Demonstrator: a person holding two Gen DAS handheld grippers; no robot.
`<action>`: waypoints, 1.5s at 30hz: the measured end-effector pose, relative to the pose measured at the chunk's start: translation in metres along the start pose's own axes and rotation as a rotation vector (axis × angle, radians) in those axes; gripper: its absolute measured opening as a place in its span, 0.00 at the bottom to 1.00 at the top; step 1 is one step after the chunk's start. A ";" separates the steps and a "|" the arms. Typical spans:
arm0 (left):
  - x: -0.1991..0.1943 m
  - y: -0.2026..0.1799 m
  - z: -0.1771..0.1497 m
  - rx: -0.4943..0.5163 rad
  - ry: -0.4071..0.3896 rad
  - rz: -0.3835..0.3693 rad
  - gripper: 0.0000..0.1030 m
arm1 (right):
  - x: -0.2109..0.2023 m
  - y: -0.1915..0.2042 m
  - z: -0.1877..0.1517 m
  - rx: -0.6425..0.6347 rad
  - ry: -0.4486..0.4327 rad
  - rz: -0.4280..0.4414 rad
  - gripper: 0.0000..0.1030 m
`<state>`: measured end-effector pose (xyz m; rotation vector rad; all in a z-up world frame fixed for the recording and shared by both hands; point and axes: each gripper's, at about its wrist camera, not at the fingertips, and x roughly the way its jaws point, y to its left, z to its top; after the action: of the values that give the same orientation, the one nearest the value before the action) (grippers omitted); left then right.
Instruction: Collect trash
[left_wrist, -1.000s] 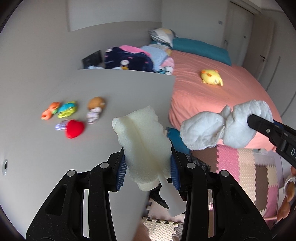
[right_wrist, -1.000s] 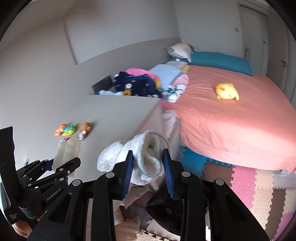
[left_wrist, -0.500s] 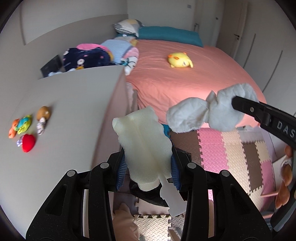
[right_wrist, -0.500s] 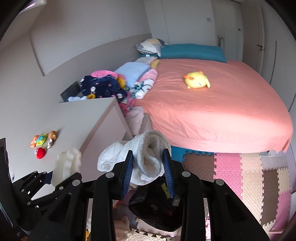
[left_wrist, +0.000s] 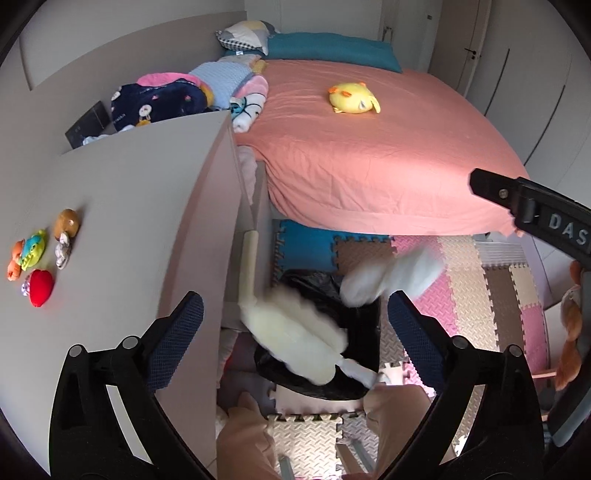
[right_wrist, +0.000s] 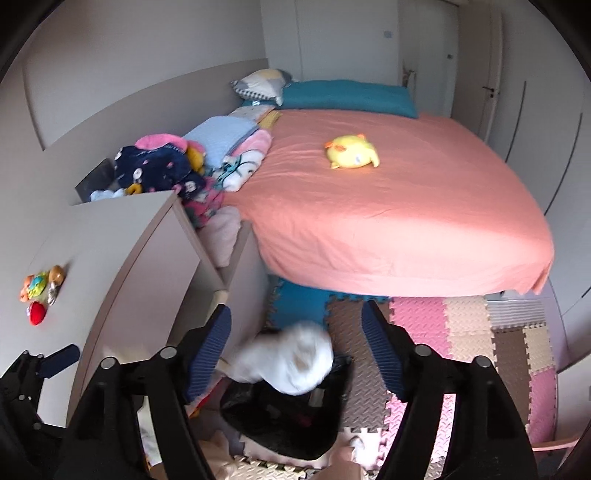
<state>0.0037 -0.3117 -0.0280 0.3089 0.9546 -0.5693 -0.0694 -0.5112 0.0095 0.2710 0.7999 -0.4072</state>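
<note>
In the left wrist view my left gripper (left_wrist: 291, 308) has its jaws opening wide, with nothing pressed between the pads. A cream foam piece (left_wrist: 295, 332) drops free below them, over the black-lined trash bin (left_wrist: 360, 321) on the floor. Beside it a white cloth (left_wrist: 391, 280) falls, blurred. One finger of my right gripper (left_wrist: 517, 206) pokes in at the upper right. In the right wrist view my right gripper (right_wrist: 295, 317) is also opening; the white cloth (right_wrist: 291, 358) hangs loose under it, above the trash bin (right_wrist: 295, 417). My left gripper (right_wrist: 37, 369) shows at the lower left.
A grey desk (left_wrist: 129, 221) on the left carries small toys (left_wrist: 37, 258). Behind lies a bed (left_wrist: 369, 155) with a yellow plush (left_wrist: 352, 98) and piled clothes (left_wrist: 159, 98). Foam puzzle mats (left_wrist: 461, 295) cover the floor. A person's beige trouser legs (left_wrist: 243, 443) stand by the bin.
Both grippers swung off the desk to above the black bin and opened. The foam piece and the white cloth left the jaws and are dropping toward the bin.
</note>
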 end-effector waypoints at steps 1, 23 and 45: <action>0.001 0.003 0.000 -0.005 0.005 0.009 0.94 | 0.000 -0.002 0.001 0.005 0.000 -0.001 0.73; -0.005 0.025 -0.007 -0.070 -0.007 0.007 0.94 | -0.002 0.015 -0.003 -0.022 0.004 0.018 0.74; -0.038 0.100 -0.035 -0.174 -0.082 0.136 0.94 | -0.008 0.100 -0.012 -0.122 -0.023 0.156 0.74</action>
<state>0.0209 -0.2014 -0.0157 0.1910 0.8897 -0.3694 -0.0375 -0.4159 0.0152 0.2130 0.7718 -0.2143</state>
